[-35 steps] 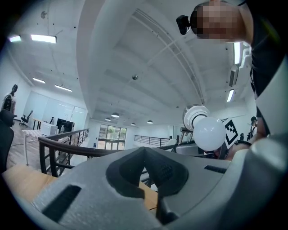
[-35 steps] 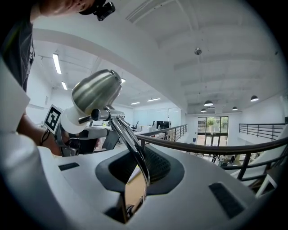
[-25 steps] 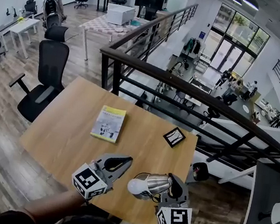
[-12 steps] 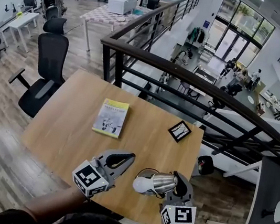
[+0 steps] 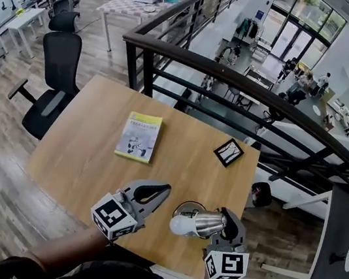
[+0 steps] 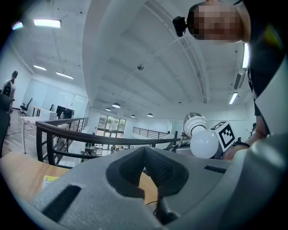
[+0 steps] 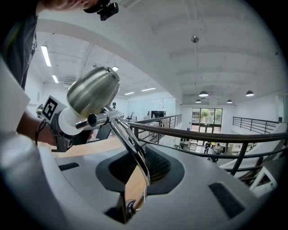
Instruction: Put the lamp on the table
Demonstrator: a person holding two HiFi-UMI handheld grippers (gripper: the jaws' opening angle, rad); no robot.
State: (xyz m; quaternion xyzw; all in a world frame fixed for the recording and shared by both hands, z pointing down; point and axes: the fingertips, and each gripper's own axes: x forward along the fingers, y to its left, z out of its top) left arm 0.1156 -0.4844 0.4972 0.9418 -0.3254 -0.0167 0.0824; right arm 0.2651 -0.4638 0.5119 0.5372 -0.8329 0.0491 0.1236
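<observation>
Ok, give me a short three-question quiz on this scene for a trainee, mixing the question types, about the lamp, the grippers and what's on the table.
1. True or false: the right gripper grips the lamp by its thin metal arm.
2. Multiple choice: of the yellow book and the black square card on the table, which lies further left in the head view? A the book, B the card, C neither.
3. Fill in: the left gripper has its jaws ____, with nothing between them.
Key: 1 true; 2 A; 3 shut.
</observation>
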